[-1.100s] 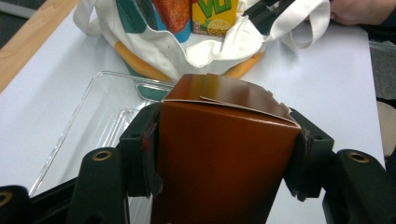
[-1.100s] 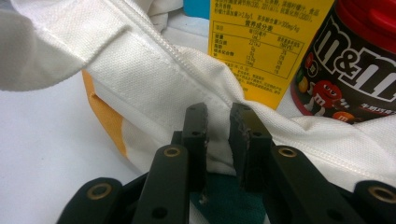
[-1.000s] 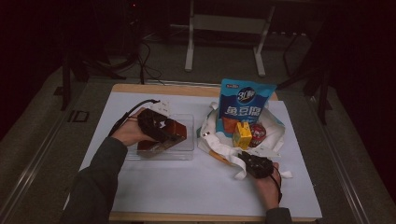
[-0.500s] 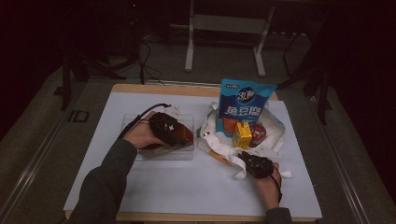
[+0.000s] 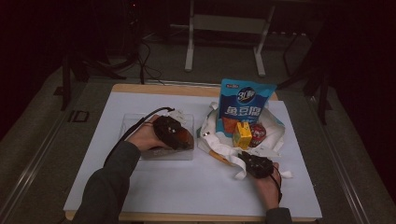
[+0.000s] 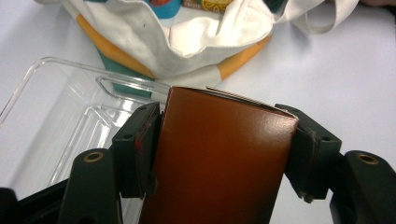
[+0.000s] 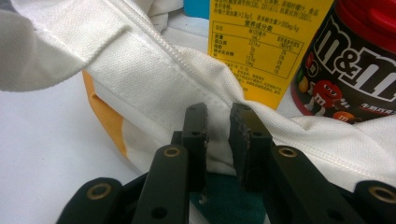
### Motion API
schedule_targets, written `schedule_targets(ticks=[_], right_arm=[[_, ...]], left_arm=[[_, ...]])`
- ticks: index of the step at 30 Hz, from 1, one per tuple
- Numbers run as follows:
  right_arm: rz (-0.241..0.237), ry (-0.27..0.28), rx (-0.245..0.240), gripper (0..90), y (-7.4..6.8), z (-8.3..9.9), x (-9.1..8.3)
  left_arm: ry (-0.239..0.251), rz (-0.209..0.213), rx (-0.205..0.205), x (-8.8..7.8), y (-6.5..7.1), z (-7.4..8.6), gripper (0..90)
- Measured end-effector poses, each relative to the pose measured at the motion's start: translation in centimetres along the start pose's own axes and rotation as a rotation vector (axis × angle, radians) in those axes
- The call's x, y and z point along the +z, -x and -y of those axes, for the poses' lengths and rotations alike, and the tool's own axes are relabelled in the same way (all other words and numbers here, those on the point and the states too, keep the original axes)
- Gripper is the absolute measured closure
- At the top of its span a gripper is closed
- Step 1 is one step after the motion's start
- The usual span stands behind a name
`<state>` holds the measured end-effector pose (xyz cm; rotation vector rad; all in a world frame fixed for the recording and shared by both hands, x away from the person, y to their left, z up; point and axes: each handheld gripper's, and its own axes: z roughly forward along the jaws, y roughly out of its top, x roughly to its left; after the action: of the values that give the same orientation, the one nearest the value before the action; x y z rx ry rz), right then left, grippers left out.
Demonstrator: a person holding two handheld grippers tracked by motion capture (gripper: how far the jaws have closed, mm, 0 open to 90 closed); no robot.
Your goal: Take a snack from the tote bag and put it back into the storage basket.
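1. Right tongs (image 7: 217,135) pinch one white tote bag's (image 7: 154,79) rim, nearest on the table (image 5: 154,186).
2. Left tongs (image 6: 224,149), jaws just easing apart, flank one glossy brown carton (image 6: 219,163) above one clear tray (image 6: 60,116).
3. In the bag: one yellow box (image 5: 242,135), one red candy jar (image 5: 258,133), one blue pouch (image 5: 243,105).

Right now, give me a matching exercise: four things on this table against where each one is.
Things:
1. brown box
2. clear plastic tray
3. yellow carton
4. blue snack pouch

Places:
A. standing tallest at the back of the cloth bag
B. between the left gripper fingers
C. on the table, left of the bag
D. in the bag beside the M&M's jar

Pairs: 1-B, 2-C, 3-D, 4-A
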<state>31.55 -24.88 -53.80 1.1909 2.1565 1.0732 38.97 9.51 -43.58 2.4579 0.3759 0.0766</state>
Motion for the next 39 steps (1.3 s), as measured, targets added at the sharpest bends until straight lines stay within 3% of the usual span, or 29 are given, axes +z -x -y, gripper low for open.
schedule_targets(ticks=[7, 12, 18, 25, 30, 33, 39], right_arm=[[0.0, 0.0, 0.0, 76.3, 0.0, 0.0, 0.0], [0.0, 0.0, -0.001, 76.3, 0.0, 0.0, 0.0], [-0.001, 0.0, 0.0, 76.2, 0.0, 0.0, 0.0], [-0.002, 0.0, 0.001, 76.1, 0.0, 0.0, 0.0], [-0.003, 0.0, 0.003, 75.4, 0.0, 0.0, 0.0], [-0.005, 0.001, 0.003, 74.7, 0.1, 0.0, 0.0], [-0.003, 0.0, 0.002, 74.7, 0.0, 0.0, 0.0]], left_arm=[[-0.033, 0.0, -0.001, 0.7, 0.1, -0.2, 35.0], [-0.029, 0.03, -0.044, 1.2, 0.0, -0.5, 32.1], [-0.044, 0.048, -0.063, 1.6, -0.1, -0.6, 27.1], [0.014, 0.04, -0.053, 1.0, 0.2, -1.2, 26.8], [0.069, 0.002, -0.043, 0.3, 0.4, -1.5, 27.3], [0.105, -0.033, -0.052, 0.0, 0.4, -1.6, 27.8], [0.155, -0.063, -0.073, -0.4, 0.3, -1.6, 28.0]])
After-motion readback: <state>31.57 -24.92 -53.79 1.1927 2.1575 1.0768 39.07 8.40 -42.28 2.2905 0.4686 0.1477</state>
